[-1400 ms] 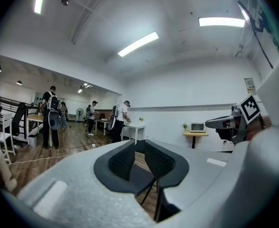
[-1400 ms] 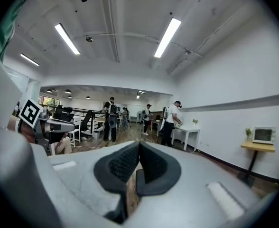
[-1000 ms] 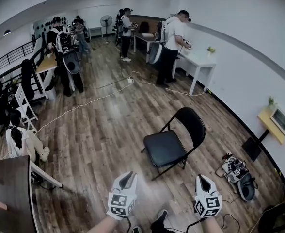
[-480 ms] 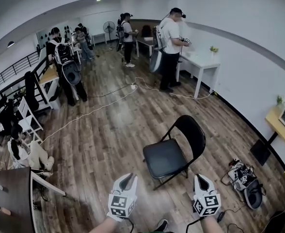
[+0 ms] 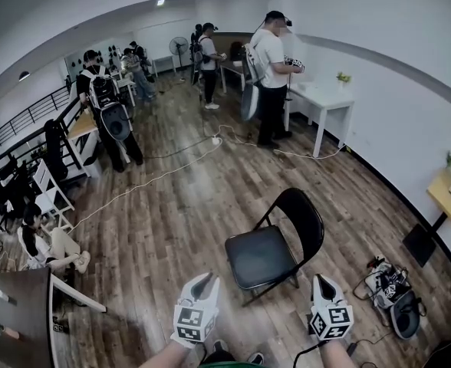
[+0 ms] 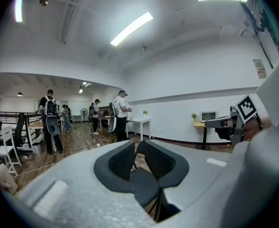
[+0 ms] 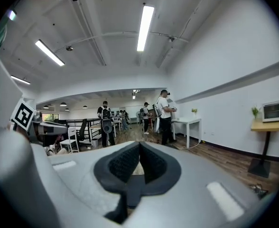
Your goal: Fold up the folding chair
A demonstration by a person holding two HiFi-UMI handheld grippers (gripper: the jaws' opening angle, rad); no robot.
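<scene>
A black folding chair (image 5: 275, 244) stands unfolded on the wood floor, seat towards me and backrest (image 5: 303, 214) at the far right. My left gripper (image 5: 203, 281) hovers short of the seat's front left corner, jaws shut and empty. My right gripper (image 5: 321, 280) hangs to the right of the chair, below the backrest, also shut and empty. In the left gripper view the chair seat (image 6: 142, 182) shows low between the jaws of the left gripper (image 6: 135, 144), with the right gripper (image 6: 234, 122) at the far right. The right gripper (image 7: 139, 146) in its own view faces the room.
Several people stand at the back, one at a white table (image 5: 321, 98) by the right wall. A white cable (image 5: 172, 176) crosses the floor. Shoes and gear (image 5: 394, 297) lie right of the chair. A person (image 5: 41, 244) sits at left beside a dark desk (image 5: 14, 313).
I have walked closer to the chair, which now looks larger and nearer. Both grippers came along, staying shut and empty at the same spots in the head view.
</scene>
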